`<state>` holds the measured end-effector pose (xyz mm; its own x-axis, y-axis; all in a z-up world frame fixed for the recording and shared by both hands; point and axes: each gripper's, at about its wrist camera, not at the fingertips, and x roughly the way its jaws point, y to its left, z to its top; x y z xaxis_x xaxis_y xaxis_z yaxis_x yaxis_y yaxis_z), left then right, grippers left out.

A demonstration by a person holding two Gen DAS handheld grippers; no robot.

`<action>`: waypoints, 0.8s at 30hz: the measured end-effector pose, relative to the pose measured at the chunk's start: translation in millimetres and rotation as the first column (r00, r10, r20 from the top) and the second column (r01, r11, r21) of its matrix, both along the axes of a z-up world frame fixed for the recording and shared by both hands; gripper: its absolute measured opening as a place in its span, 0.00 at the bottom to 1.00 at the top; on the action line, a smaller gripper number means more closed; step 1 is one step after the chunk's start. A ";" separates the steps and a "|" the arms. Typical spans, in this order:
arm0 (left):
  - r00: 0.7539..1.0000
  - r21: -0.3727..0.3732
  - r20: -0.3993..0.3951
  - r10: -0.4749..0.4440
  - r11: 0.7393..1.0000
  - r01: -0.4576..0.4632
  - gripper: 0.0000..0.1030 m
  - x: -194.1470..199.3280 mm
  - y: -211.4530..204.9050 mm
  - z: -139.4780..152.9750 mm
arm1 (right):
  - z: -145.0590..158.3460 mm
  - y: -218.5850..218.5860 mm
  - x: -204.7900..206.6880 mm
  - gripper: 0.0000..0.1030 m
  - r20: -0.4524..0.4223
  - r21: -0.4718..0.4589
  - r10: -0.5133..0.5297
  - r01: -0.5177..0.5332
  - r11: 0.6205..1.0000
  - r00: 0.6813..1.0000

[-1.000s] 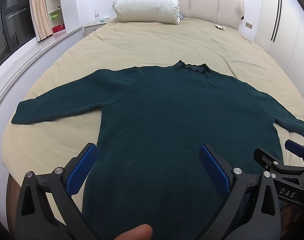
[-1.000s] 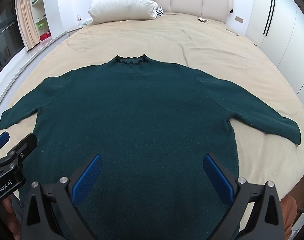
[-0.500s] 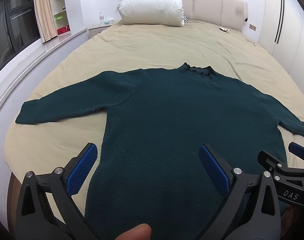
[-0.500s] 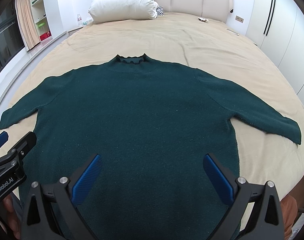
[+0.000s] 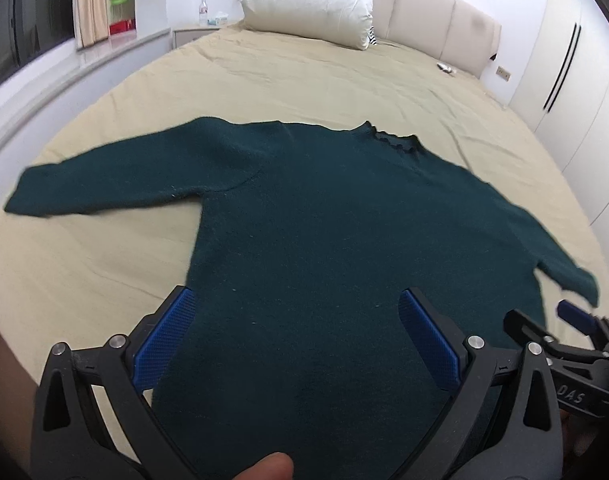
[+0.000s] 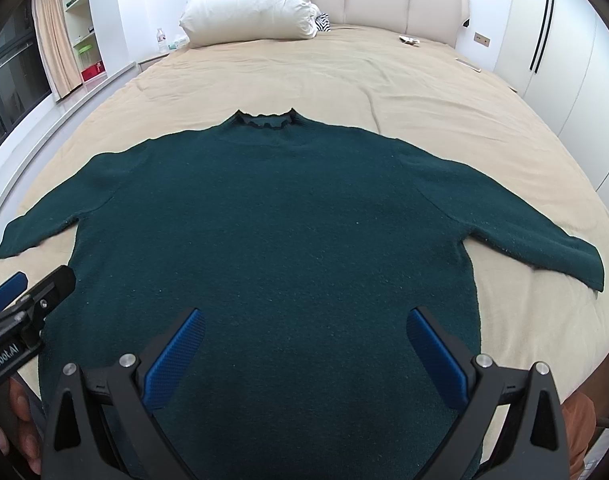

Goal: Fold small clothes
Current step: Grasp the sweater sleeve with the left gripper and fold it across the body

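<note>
A dark green sweater [image 5: 324, 232] [image 6: 272, 232] lies flat on the beige bed, collar away from me, both sleeves spread out to the sides. My left gripper [image 5: 300, 320] hovers open above the sweater's lower left part, its blue pads wide apart with nothing between them. My right gripper [image 6: 304, 332] is open above the lower middle of the sweater, holding nothing. In the right wrist view the left gripper [image 6: 22, 292] shows at the left edge; in the left wrist view the right gripper [image 5: 552, 320] shows at the lower right.
The beige bed sheet [image 6: 344, 80] stretches far behind the sweater. A white pillow [image 6: 252, 8] rests against the headboard. White wardrobe doors [image 6: 564, 40] stand at the right, a windowsill and shelves [image 6: 76, 40] at the left. Small items [image 6: 408, 40] lie near the headboard.
The left gripper has swung and tilted leftward, so the sweater's left sleeve sits more in its view. The right gripper has stayed almost still. The sweater has not moved.
</note>
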<state>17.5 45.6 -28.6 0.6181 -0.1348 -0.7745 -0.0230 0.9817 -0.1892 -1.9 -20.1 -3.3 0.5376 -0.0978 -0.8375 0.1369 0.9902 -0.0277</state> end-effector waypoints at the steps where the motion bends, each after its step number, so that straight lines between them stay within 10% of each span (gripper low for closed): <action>1: 1.000 -0.055 -0.003 -0.012 0.998 0.012 1.00 2.2 5.1 -1.0 | 0.3 0.8 0.3 1.00 0.000 0.000 0.002 -0.002 1.000 1.000; 4: 0.999 -0.221 -0.016 -0.036 0.975 0.031 1.00 11.1 24.4 -6.5 | 2.5 3.0 5.1 1.00 0.002 0.003 0.013 -0.013 1.000 1.000; 12: 0.993 -0.345 -0.096 0.071 0.933 -0.100 1.00 29.8 108.4 -20.1 | 18.1 16.3 18.6 1.00 0.047 0.082 0.099 -0.103 0.991 0.994; 17: 0.951 -0.599 -0.092 0.297 0.746 -0.291 1.00 36.4 229.9 -39.6 | 26.9 27.6 27.4 1.00 0.090 0.179 0.156 -0.170 0.969 0.984; 22: 0.839 -0.766 -0.148 0.524 0.476 -0.433 0.99 31.2 337.1 -74.7 | 22.7 41.7 39.6 0.90 0.093 0.288 0.207 -0.225 0.931 0.974; 24: 0.815 -0.784 -0.165 0.556 0.427 -0.450 0.99 36.3 360.0 -83.6 | 18.6 45.9 44.7 0.88 0.077 0.318 0.216 -0.229 0.920 0.973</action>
<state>53.8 405.5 -112.2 0.8474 -0.2665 -0.4592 -0.3911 0.2718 -0.8793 42.9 25.8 15.4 0.5475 0.2998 -0.7812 -0.0933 0.9497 0.2990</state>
